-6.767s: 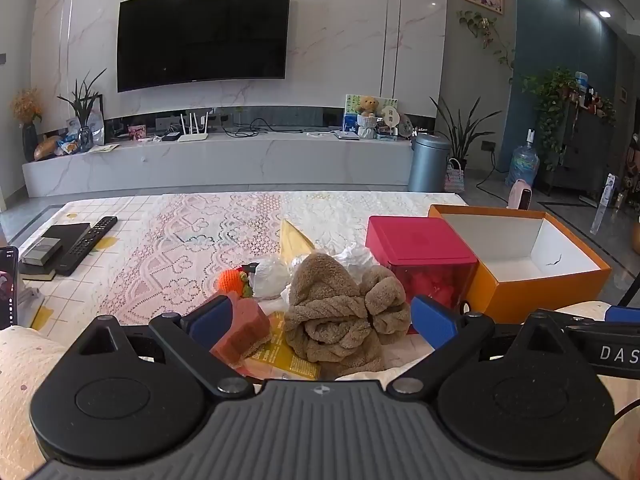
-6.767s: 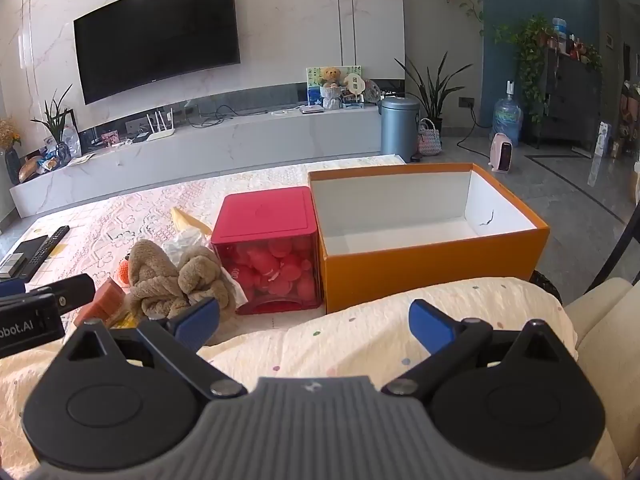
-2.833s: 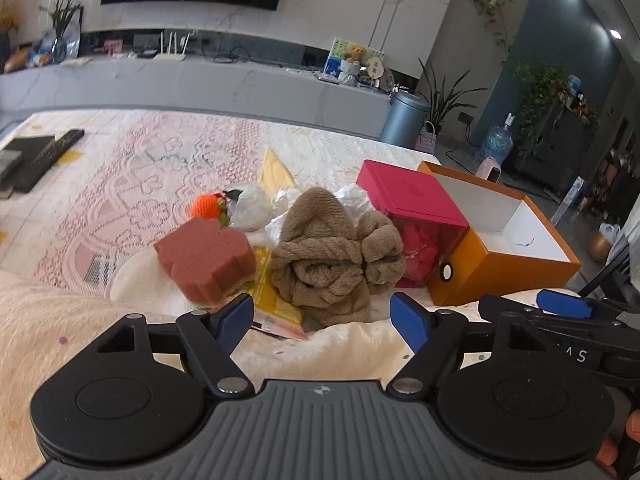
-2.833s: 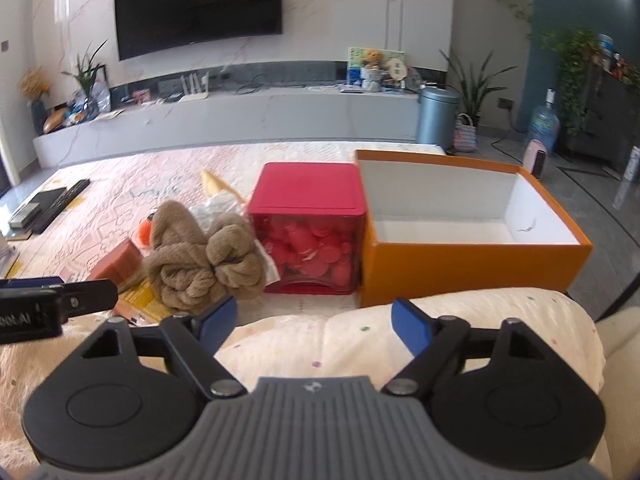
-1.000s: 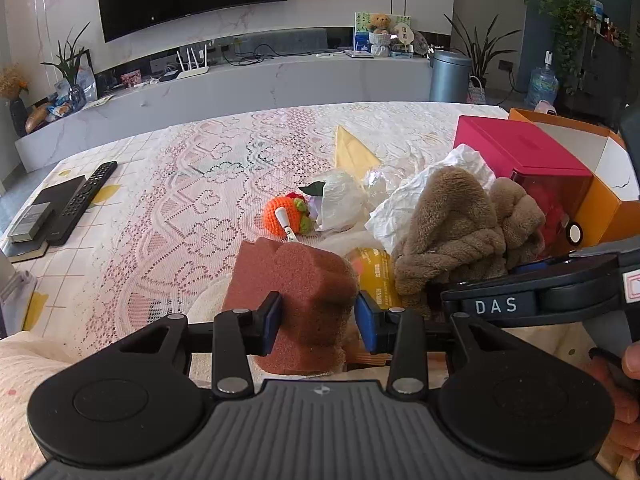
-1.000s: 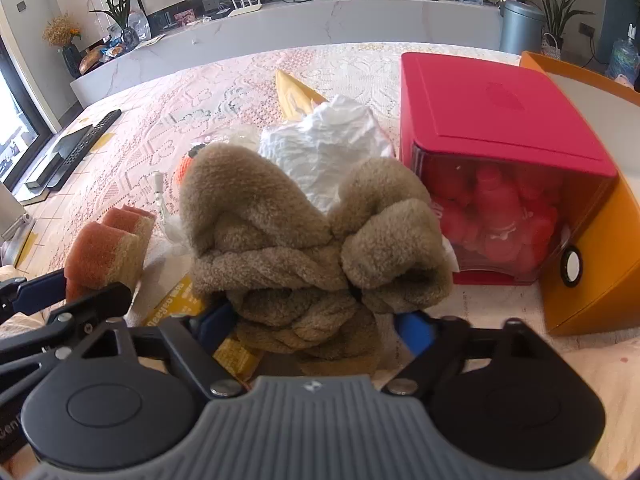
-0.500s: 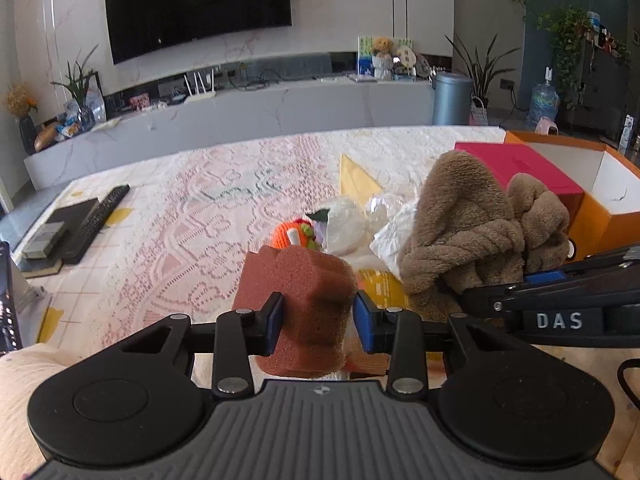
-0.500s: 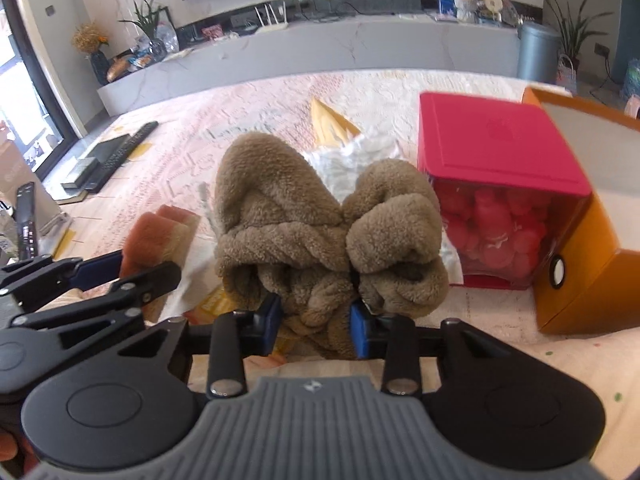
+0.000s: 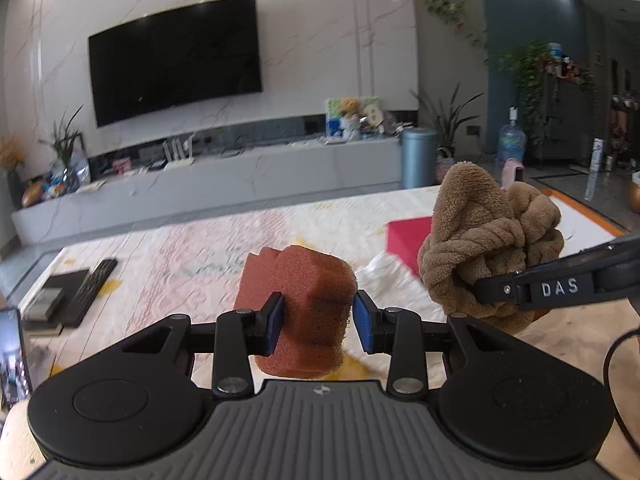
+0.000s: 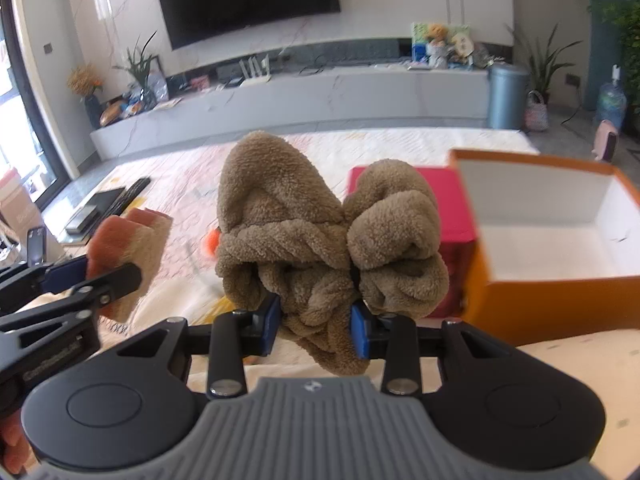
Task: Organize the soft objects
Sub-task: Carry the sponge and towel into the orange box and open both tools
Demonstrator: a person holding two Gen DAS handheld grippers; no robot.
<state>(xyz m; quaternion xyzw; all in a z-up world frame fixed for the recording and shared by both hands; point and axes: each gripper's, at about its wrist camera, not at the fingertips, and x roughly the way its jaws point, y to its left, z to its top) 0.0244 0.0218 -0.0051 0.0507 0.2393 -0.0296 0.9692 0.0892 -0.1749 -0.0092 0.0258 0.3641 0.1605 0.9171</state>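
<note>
Now that both loads are off the tabletop: sponge and towel ride higher than a second ago.
Meaning: pick-up looks done; carry to the orange box likely next.
Left claw: narrow, pads pinching the sponge, well left of the box.
Right claw: narrow, clamped on the towel, just left of the box, in front of the red box.

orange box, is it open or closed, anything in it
Open. The orange box has no lid on, and its white inside shows bare in the right wrist view. Its near floor is hidden behind the front wall.
</note>
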